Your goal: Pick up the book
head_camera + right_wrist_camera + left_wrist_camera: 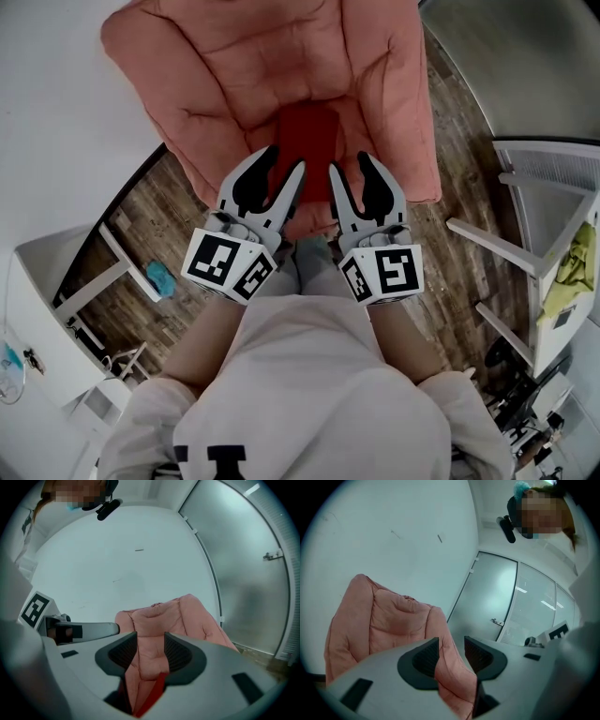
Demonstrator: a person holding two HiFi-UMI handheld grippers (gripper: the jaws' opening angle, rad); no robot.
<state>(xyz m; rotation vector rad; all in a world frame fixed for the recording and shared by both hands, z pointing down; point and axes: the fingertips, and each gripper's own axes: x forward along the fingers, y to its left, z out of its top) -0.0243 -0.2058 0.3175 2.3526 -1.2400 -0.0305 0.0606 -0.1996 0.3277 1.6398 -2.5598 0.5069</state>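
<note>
**A:** Where is the book?

**B:** The red book (307, 136) lies flat on the seat of the pink padded armchair (234, 75), about midway across it and close to the front edge. Nothing touches it.

**A:** And the two tools?

**B:** The left tongs (287, 157) and the right tongs (348, 161) are held side by side in front of the person's white shirt (309, 375). Their tips point toward the chair, and from above they sit over the near end of the book. Each carries its marker cube at the rear.

**A:** State of the tongs?

**B:** Both are released. In the left gripper view the jaws stand apart with only the chair's pink arm seen through the gap. In the right gripper view the jaws also stand apart. The chair back shows through that gap, with a sliver of the red cover (157, 691) low down, beyond the pads and not gripped.

**A:** Surroundings?

**B:** The chair stands on a wood-plank floor (141, 216). To the right is a white frame (525, 244) with a yellow-green cloth (567, 272) draped on it. To the left, a small teal object (161, 277) lies on the floor beside white furniture. A pale wall and a frosted glass partition rise behind the chair.
</note>
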